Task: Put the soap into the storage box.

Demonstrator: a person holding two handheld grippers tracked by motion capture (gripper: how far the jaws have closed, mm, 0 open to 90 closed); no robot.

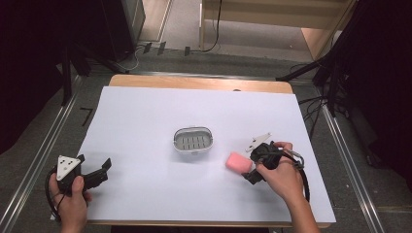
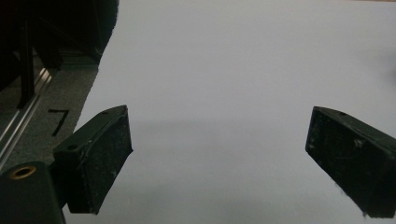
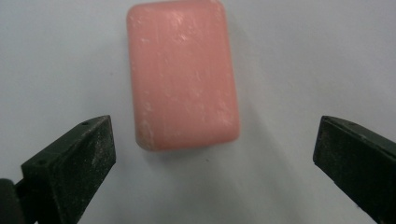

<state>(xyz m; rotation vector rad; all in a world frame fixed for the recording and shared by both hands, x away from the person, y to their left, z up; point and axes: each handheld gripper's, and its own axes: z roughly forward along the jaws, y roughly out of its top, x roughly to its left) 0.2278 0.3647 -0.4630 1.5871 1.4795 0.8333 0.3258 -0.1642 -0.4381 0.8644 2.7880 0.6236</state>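
Two grippers work over a white sheet that covers the table. Nearest, at the sheet's front left corner, the left gripper rests in a hand with its jaws spread wide over bare sheet, gripping nothing. Toward the front right corner, the right gripper is held in the other hand, its jaws also spread wide, with the pink soap bar lying flat on the sheet just ahead of their tips, touching neither jaw. Farther in, near the sheet's middle, stands a small slotted soap dish, near the soap but apart from it.
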